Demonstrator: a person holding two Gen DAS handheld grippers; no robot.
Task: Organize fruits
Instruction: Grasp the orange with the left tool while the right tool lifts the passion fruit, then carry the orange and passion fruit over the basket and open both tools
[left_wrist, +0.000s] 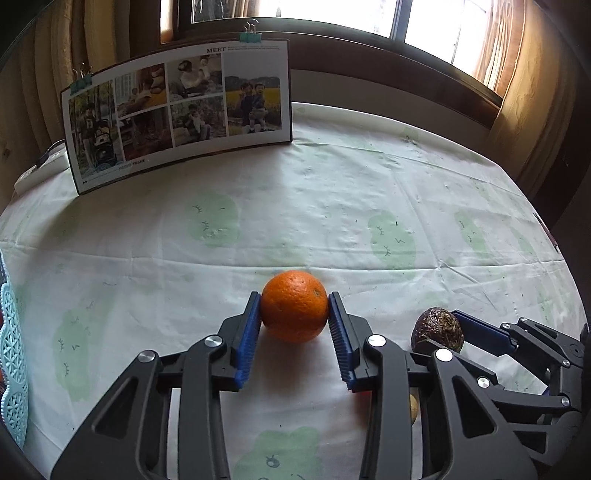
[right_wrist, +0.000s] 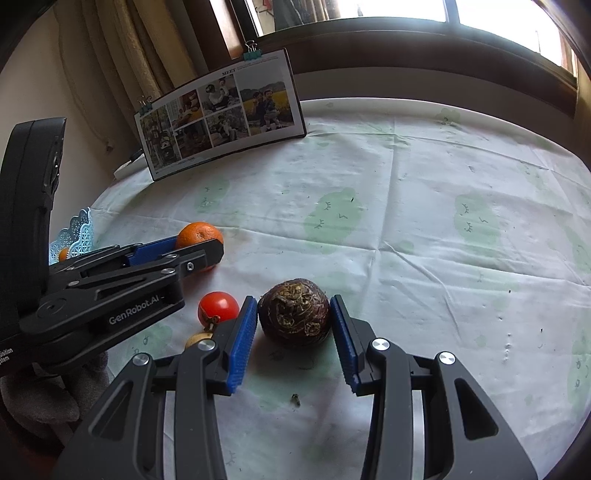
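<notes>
Where it sits on the cloth, the orange (left_wrist: 294, 311) looks round, bright, dimpled.

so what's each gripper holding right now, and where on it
Left gripper pinches the orange across its sides. Right gripper brackets the dark brown fruit at its sides; firm contact is unclear.

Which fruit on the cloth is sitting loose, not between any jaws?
The small red fruit, just left of the right gripper. The orange sits between the left gripper's jaws, the dark brown fruit between the right's.

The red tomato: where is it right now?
In the right wrist view, the red tomato sits on the tablecloth, just left of the right gripper, beside a small tan fruit.
</notes>
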